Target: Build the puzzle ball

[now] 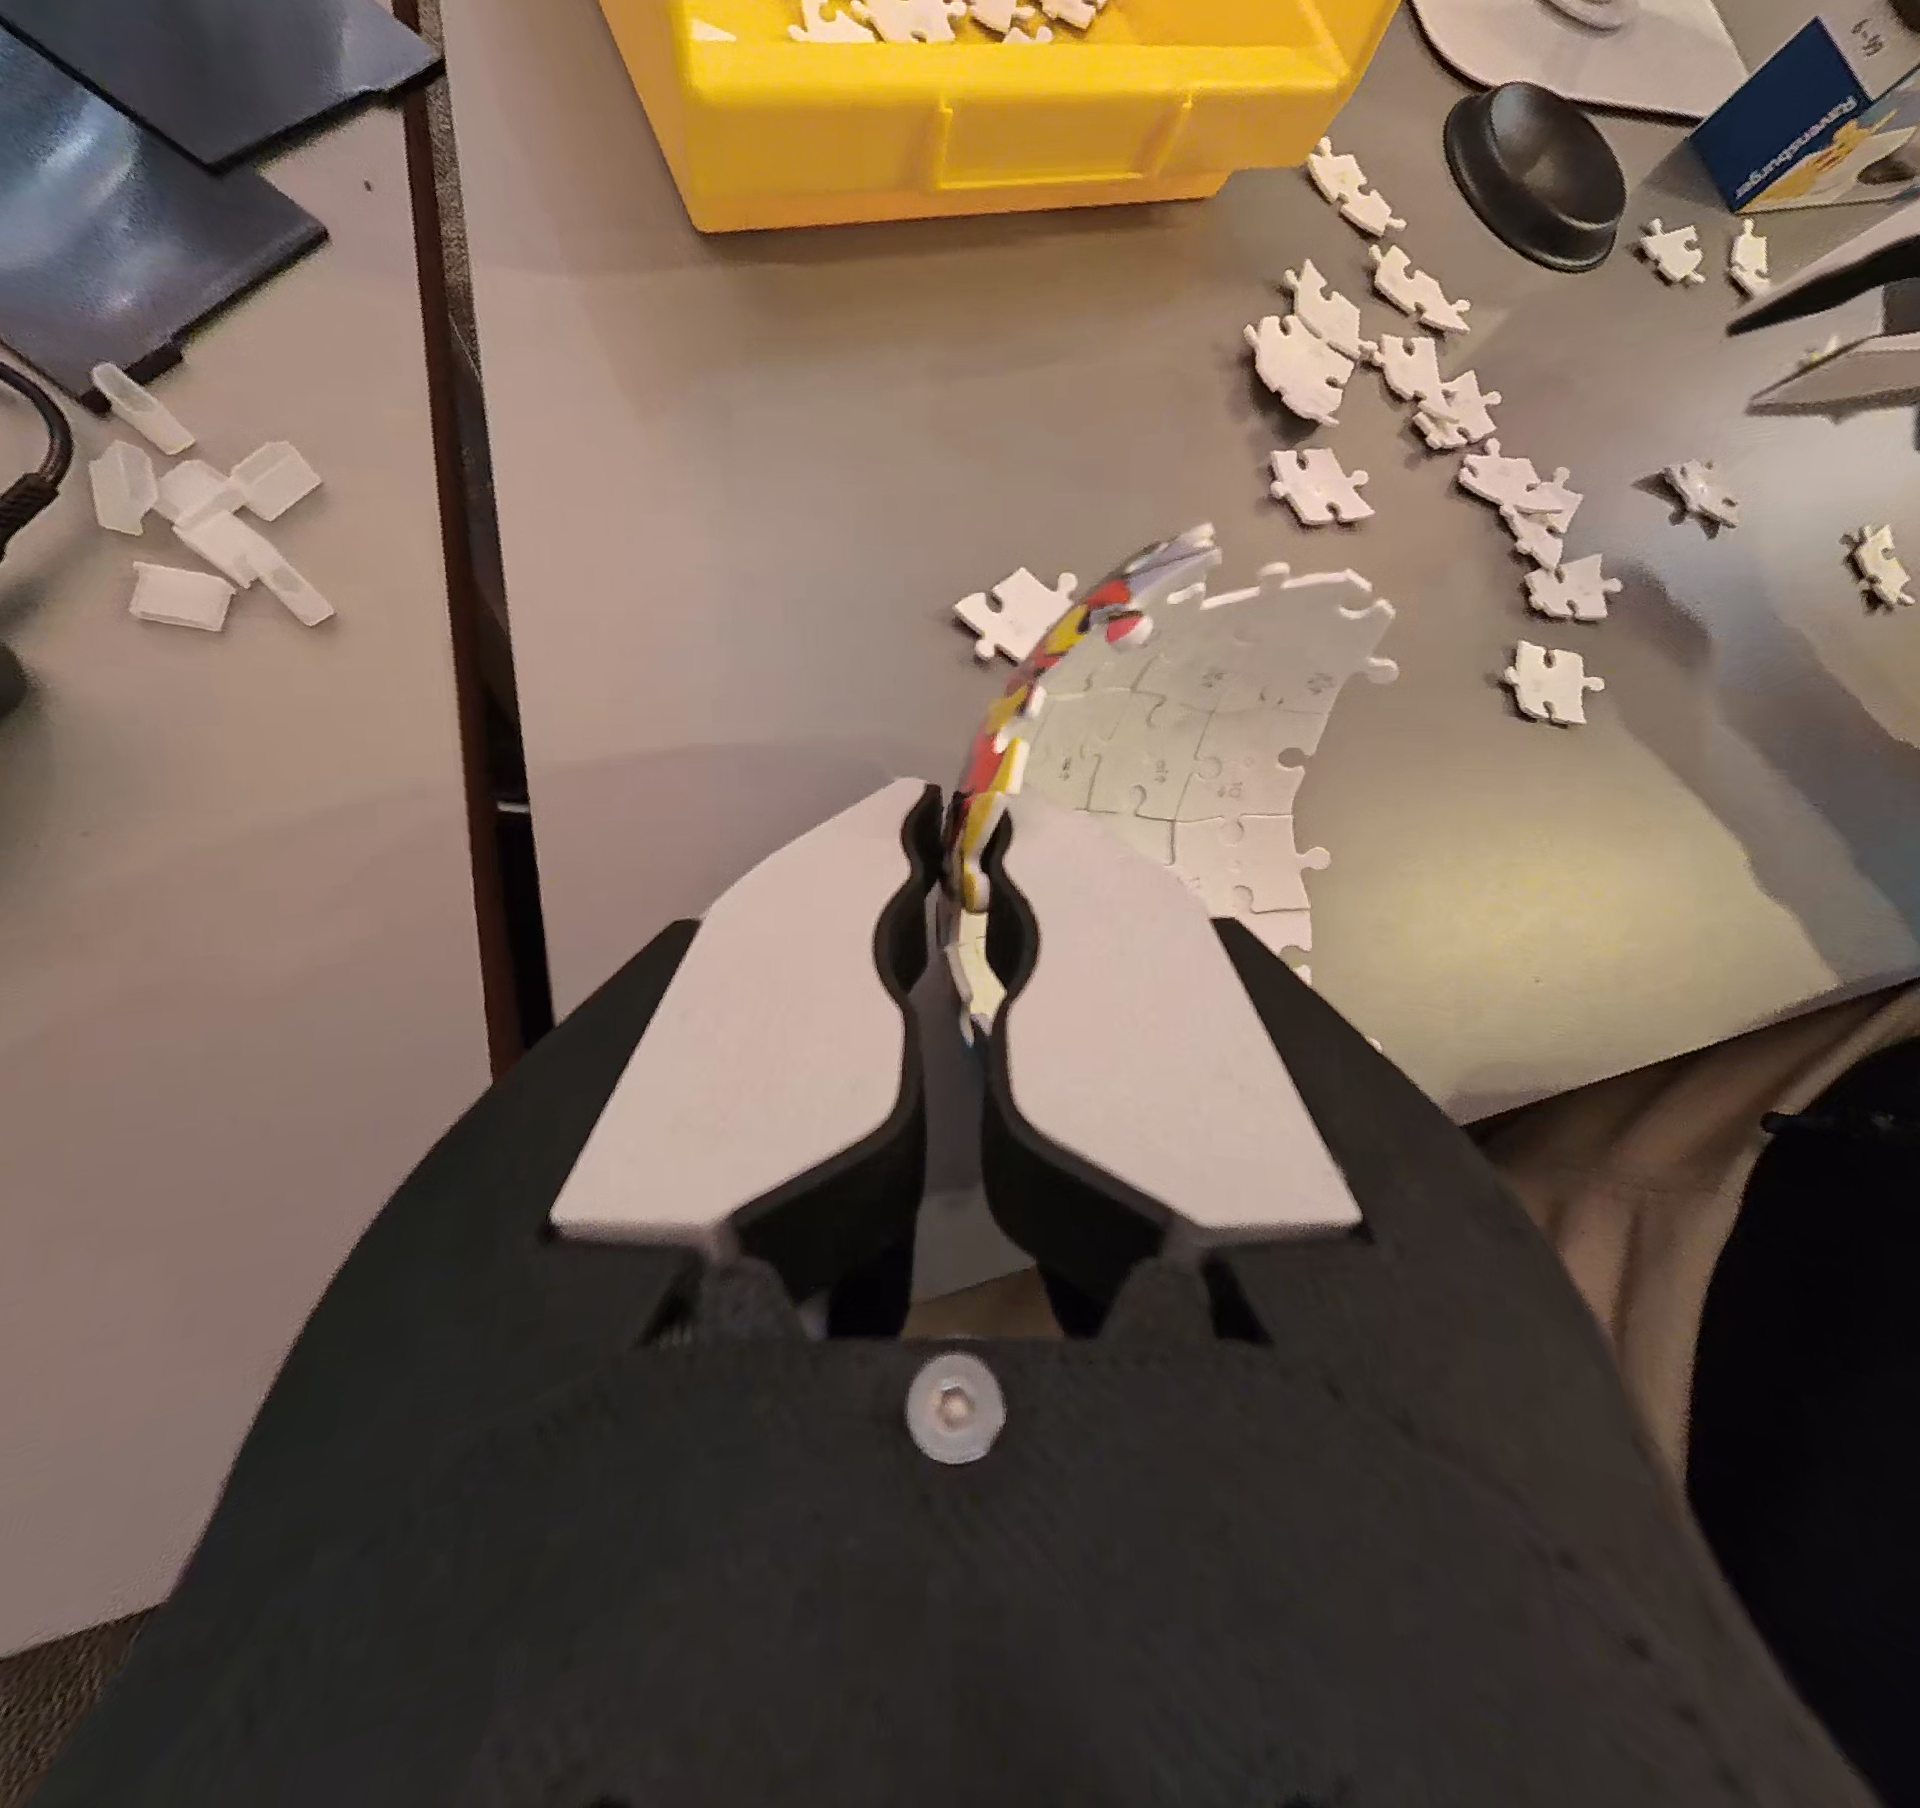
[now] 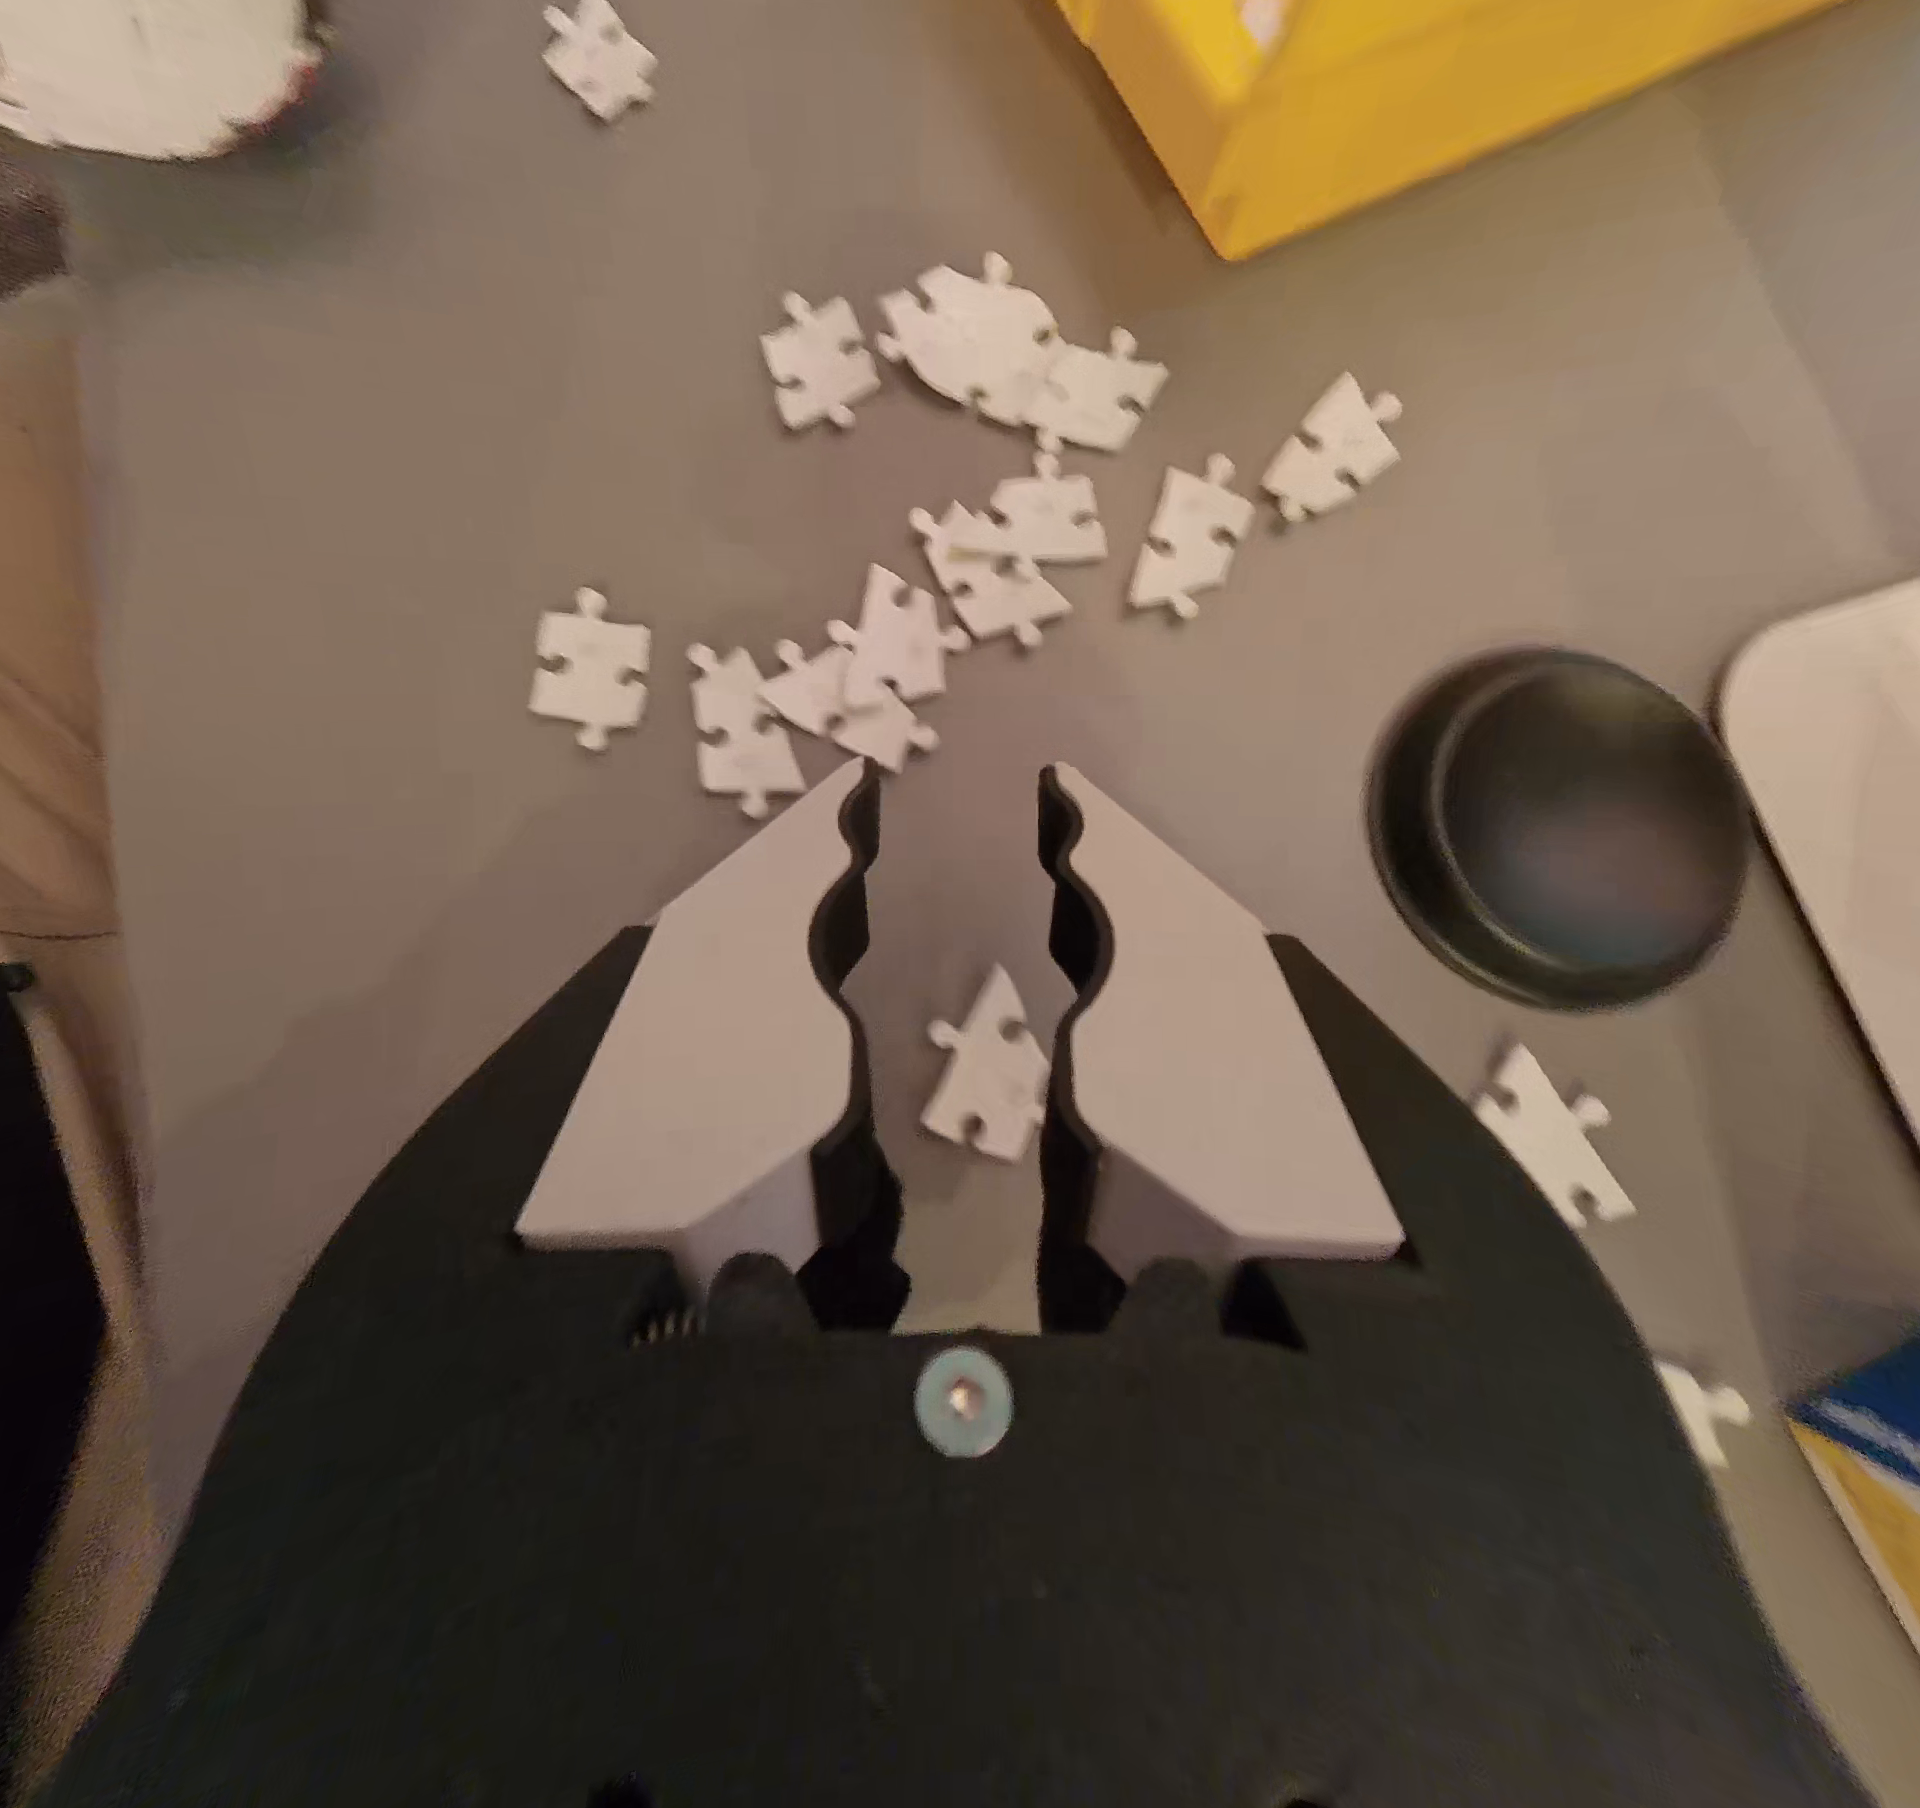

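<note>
My left gripper (image 1: pixel 956 823) is shut on the edge of a curved, partly built puzzle ball section (image 1: pixel 1195 719). The section's white inner side faces right and its coloured outer side shows along the left rim. It is held above the grey table. Its blurred white edge also shows in the right wrist view (image 2: pixel 145 13) at the top left. My right gripper (image 2: pixel 956 782) is open and empty above the table, just short of a cluster of loose white puzzle pieces (image 2: pixel 935 532). One loose piece (image 2: pixel 987 1072) lies on the table between its fingers.
A yellow bin (image 1: pixel 935 127) (image 2: pixel 1455 75) with more white pieces stands at the back. A black round stand (image 1: pixel 1538 169) (image 2: pixel 1558 823) sits at the right. A puzzle box (image 1: pixel 1797 127), scattered pieces (image 1: pixel 1455 387) and small clear plastic parts (image 1: pixel 197 511) lie around. Left tips to right tips: about 30 cm.
</note>
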The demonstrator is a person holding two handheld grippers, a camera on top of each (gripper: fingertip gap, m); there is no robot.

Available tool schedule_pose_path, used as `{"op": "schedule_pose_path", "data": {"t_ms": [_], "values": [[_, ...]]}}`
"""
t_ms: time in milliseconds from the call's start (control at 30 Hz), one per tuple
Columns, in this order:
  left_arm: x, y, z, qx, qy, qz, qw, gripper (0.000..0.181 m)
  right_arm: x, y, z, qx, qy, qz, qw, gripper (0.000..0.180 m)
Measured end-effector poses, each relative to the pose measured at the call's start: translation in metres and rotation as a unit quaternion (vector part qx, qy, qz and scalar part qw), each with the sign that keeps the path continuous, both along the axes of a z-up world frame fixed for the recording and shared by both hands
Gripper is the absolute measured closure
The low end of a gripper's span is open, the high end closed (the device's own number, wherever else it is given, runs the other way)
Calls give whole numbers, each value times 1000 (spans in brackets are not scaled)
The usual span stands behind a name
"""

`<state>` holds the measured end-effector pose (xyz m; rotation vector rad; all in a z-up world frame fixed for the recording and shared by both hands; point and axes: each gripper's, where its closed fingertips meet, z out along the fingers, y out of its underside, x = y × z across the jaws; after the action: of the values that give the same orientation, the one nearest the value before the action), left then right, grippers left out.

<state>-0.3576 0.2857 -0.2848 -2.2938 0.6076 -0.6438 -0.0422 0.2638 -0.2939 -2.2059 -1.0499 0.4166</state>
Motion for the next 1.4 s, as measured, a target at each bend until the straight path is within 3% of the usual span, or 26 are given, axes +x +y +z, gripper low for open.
{"op": "schedule_pose_path", "data": {"t_ms": [133, 300, 467, 567, 733, 1067, 1400], "values": [[-11, -1, 6, 1, 1, 15, 1000, 175, -68, -6, 5, 0, 40, 49, 998, 150], [-31, -1, 8, -5, 15, 45, 999, 175, -184, 21, 8, 9, 75, 100, 992, 151], [-45, 3, 8, -8, 34, 60, 998, 175, -246, 49, -21, -5, 33, 140, 990, 158], [-50, 4, 6, -10, 40, 63, 997, 175, -256, 56, -43, -22, -1, 172, 985, 166], [-55, 5, 0, -19, 43, 66, 997, 176, -258, 46, -47, -42, -12, 233, 972, 180], [-40, 5, -1, -26, 63, 45, 997, 175, -231, -2, -47, -58, -32, 340, 938, 179], [-10, 9, -4, -34, 113, -2, 993, 175, -201, -4, -36, -80, -5, 259, 963, 173]]}}
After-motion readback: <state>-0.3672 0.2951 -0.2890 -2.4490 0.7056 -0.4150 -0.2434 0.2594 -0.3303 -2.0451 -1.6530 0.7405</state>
